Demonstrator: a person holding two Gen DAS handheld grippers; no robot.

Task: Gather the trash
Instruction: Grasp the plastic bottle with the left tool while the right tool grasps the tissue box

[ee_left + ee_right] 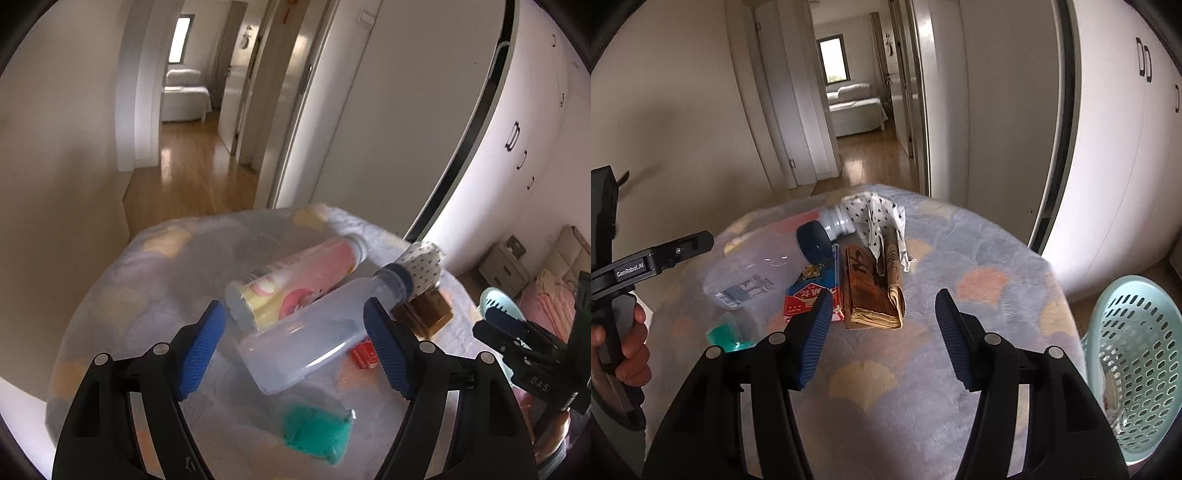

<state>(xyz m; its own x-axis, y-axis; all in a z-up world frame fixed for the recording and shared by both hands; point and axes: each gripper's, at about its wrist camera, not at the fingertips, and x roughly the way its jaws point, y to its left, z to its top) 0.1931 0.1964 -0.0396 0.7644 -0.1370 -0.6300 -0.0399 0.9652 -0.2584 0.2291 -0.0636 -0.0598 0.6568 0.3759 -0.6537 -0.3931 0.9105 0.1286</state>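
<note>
The left gripper (pixel 295 343) has its jaws spread wide around a clear bottle (pixel 306 343) with a dark blue cap, lying on its side on the bed (pixel 979 266); the pads flank it without touching. A pink-labelled bottle (pixel 295 280) lies against it, a green wrapper (pixel 317 432) nearer the camera. The right gripper (pixel 879 332) hangs with jaws wide and holding nothing, a folded brown paper (pixel 875 291) just beyond its left pad. A pale green basket (pixel 1137 369) stands off the bed's right edge
</note>
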